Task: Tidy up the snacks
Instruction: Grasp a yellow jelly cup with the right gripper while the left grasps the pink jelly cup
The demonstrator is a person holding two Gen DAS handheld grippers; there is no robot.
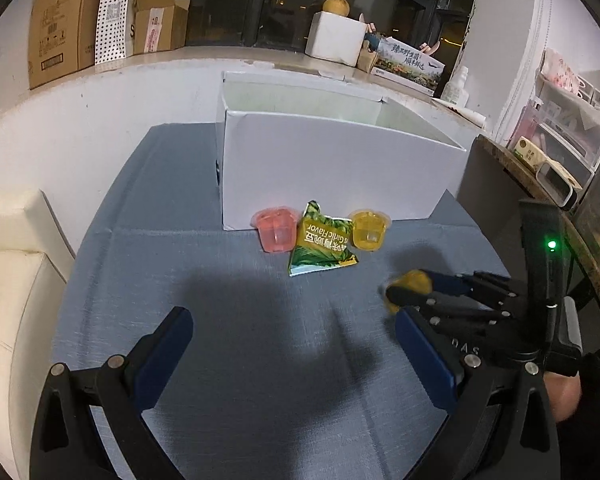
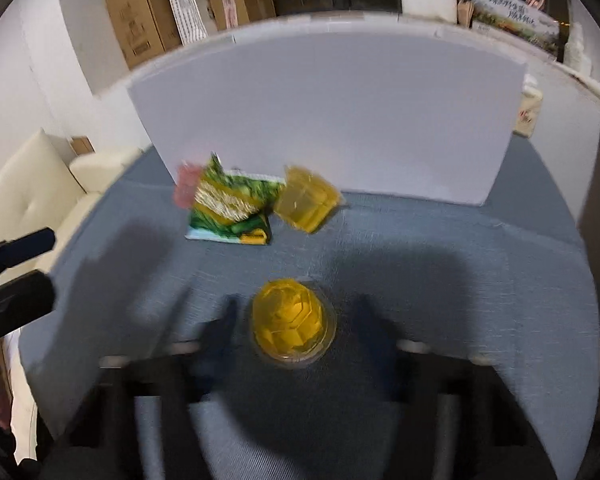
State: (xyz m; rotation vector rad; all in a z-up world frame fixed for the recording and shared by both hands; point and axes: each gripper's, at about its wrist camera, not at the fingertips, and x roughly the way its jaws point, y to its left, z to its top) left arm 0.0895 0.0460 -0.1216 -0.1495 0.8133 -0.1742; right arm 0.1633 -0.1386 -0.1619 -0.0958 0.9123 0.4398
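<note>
A yellow jelly cup (image 2: 294, 322) lies between the blurred fingers of my right gripper (image 2: 294, 332), which is shut on it. The left wrist view shows the same cup (image 1: 410, 286) pinched low over the blue cloth at the right. My left gripper (image 1: 296, 344) hangs open above the cloth with nothing between its fingers. Further back, in front of the white box (image 1: 324, 168), stand a pink jelly cup (image 1: 274, 230), a green snack packet (image 1: 324, 244) and a second yellow jelly cup (image 1: 369, 230).
A blue-grey cloth (image 1: 220, 320) covers the table. A cream sofa (image 1: 8, 280) stands at the left, a dark shelf with clutter (image 1: 560, 160) at the right. Cardboard boxes (image 1: 68, 24) and other items line the ledge behind the box.
</note>
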